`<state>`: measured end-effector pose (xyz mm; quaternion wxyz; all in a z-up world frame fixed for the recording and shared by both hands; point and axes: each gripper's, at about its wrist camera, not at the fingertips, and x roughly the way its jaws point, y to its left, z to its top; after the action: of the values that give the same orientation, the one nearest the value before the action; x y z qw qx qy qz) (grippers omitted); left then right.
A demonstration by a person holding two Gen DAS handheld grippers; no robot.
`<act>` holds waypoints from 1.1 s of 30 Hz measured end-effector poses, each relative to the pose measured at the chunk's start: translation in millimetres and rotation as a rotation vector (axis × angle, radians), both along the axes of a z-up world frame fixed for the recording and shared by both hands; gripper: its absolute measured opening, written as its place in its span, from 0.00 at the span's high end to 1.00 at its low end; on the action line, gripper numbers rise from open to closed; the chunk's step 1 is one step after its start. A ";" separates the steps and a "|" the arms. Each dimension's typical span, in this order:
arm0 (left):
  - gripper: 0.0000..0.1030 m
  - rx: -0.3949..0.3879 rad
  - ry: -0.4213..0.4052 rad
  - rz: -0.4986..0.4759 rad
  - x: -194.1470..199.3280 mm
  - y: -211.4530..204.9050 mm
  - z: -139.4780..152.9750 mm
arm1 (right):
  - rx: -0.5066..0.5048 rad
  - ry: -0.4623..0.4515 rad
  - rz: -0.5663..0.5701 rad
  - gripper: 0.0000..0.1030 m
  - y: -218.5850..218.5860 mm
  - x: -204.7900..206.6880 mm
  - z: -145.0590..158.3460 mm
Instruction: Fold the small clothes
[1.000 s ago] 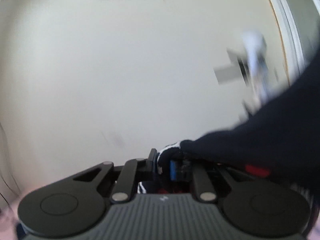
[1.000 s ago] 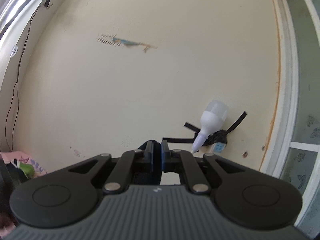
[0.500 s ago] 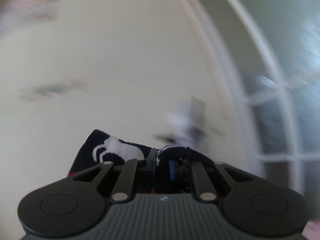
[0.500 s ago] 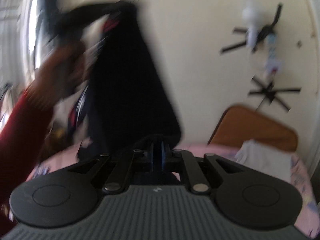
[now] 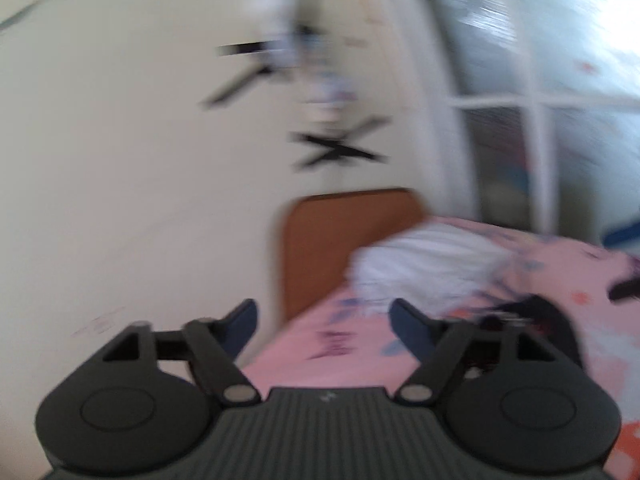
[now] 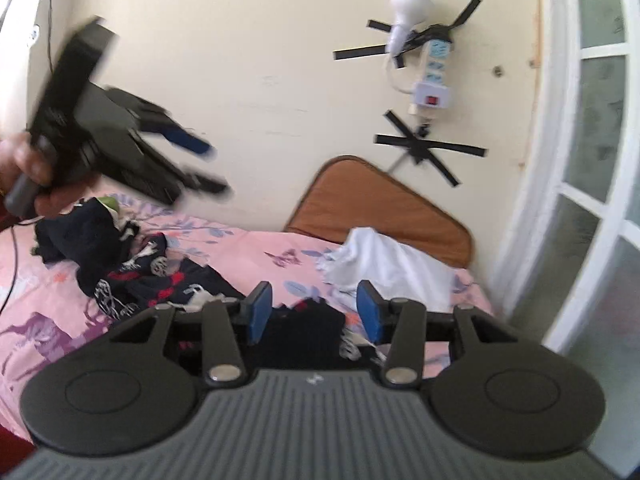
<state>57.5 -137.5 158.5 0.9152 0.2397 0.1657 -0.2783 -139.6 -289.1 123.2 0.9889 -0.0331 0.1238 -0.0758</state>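
1. Cream wall point(image 6: 248, 64) fills the background, with a power strip point(image 6: 434, 76) and a bulb point(image 6: 412, 2) taped to it by black crosses; a white-framed glass door point(image 6: 592, 160) stands at the right. The left wrist view is badly smeared, so anything judged from it is unreliable.

2. Below the wall lies the bed point(image 6: 256, 248) with a pink printed sheet and an orange-brown headboard point(image 6: 380, 208). A soft, wrinkled sheet could let a garment bunch instead of lying flat for a fold.

3. A white cloth point(image 6: 392, 264) sits near the headboard, just beyond the right gripper; a careless reach could pinch it along with the dark clothing.

4. The task's dark clothes point(image 6: 132, 276), navy with white and red print, lie in a loose heap on the left part of the bed, and a dark piece point(image 6: 304, 332) lies on the sheet directly under the right gripper point(image 6: 314, 314). The heap looks tangled, so lifting one item may drag others.

5. The right gripper's blue fingers point(image 6: 260, 312) are spreading apart, with the dark piece visible in the gap but not pressed. If it was let go unevenly, it may land crumpled and need re-laying.

6. The left gripper point(image 5: 322, 322), held in a hand point(image 6: 24, 168) above the heap, has its fingers point(image 5: 240, 326) opening wide with nothing between them. Both grippers work close together over one small patch, so a collision is possible.
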 end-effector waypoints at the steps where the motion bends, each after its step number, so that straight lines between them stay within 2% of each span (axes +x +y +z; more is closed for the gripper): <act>1: 0.21 -0.004 -0.008 0.053 4.9 18.3 -2.7 | 0.007 0.008 0.016 0.50 -0.4 8.4 -3.0; 3: 0.21 0.005 0.019 0.132 18.2 34.5 -5.8 | 0.025 0.049 0.055 0.49 0.8 36.9 -10.3; 6: 0.17 0.007 0.142 0.209 35.8 58.1 -32.5 | 0.021 0.105 0.068 0.42 4.5 68.1 -18.4; 8: 0.14 0.015 0.205 0.237 37.4 72.4 -57.0 | -0.012 0.122 0.039 0.26 3.7 82.3 -23.6; 9: 0.14 0.014 0.232 0.245 37.0 78.9 -69.5 | -0.025 0.123 0.014 0.23 2.9 83.9 -25.4; 12: 0.14 -0.030 0.311 0.249 29.5 92.3 -94.3 | 0.037 0.130 -0.032 0.22 -8.9 90.2 -25.8; 14: 0.14 -0.079 0.331 0.258 24.2 100.9 -105.8 | 0.095 0.105 0.044 0.22 -2.9 92.9 -21.0; 16: 0.14 -0.128 0.351 0.283 16.9 112.8 -114.1 | 0.103 0.117 0.127 0.22 15.3 104.5 -22.5; 19: 0.14 -0.184 0.406 0.334 12.6 131.1 -125.1 | 0.048 0.219 0.251 0.22 56.3 136.9 -43.5; 21: 0.14 -0.182 0.424 0.356 7.6 139.8 -131.3 | -0.010 0.293 0.291 0.26 76.8 155.8 -60.5; 22: 0.14 -0.174 0.426 0.366 4.3 144.3 -133.4 | -0.041 0.332 0.294 0.50 83.2 164.6 -69.0; 23: 0.14 -0.165 0.422 0.374 2.0 148.4 -133.7 | -0.058 0.367 0.288 0.88 85.6 171.3 -74.7; 25: 0.14 -0.157 0.395 0.382 -0.2 153.8 -127.1 | 0.023 0.335 0.281 0.88 70.2 167.3 -65.2; 27: 0.14 -0.167 0.361 0.371 2.6 153.1 -117.1 | 0.142 0.232 0.258 0.88 41.3 144.4 -37.0; 29: 0.14 -0.170 0.334 0.347 9.5 144.8 -107.5 | 0.213 0.127 0.196 0.88 11.3 116.9 -11.7; 33: 0.14 -0.108 0.279 0.264 24.3 108.2 -102.5 | 0.212 -0.077 -0.062 0.88 -47.5 45.4 28.4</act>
<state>81.8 -29.4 56.1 0.9235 0.1257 0.3058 -0.1947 -94.2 -336.6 151.6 0.9880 0.0784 0.0941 -0.0942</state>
